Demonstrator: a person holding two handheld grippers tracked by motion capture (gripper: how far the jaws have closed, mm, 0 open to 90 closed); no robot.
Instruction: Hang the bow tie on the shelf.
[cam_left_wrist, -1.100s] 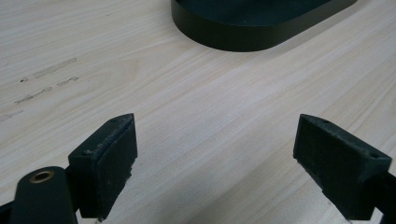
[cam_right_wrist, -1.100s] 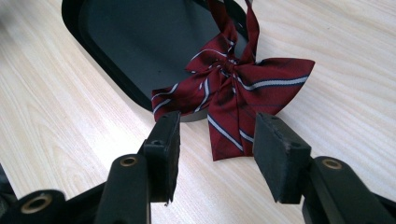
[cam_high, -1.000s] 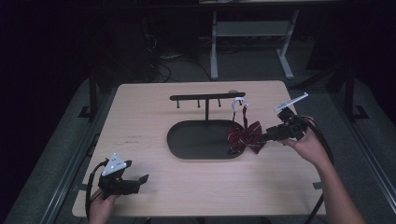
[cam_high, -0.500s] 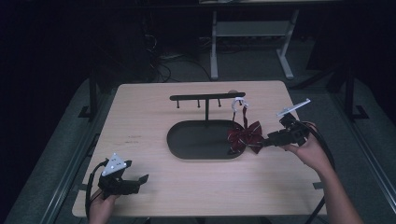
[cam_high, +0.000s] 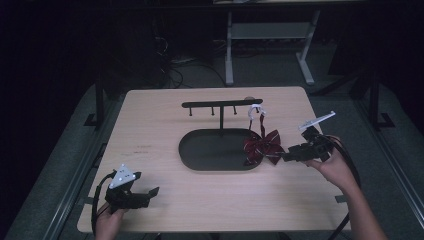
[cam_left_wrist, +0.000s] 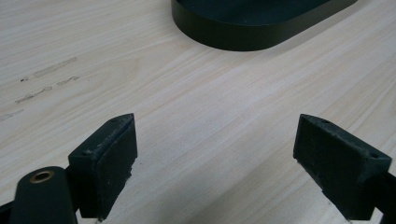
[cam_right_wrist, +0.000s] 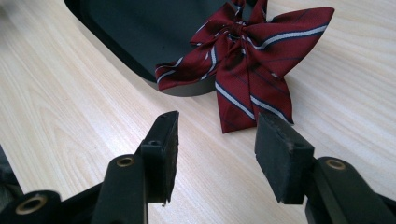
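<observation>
We see a pale wooden table (cam_high: 165, 130) — on it stands a black oval stand base (cam_high: 210, 150), with a striped red bow tie (cam_high: 261, 148) draped over that base's right end onto the wood.

Satiny striped cloth bow tie (cam_right_wrist: 247, 60), matt black smooth stand base (cam_right_wrist: 140, 37), pale wood-grain table (cam_left_wrist: 196, 116), lightly scuffed
</observation>
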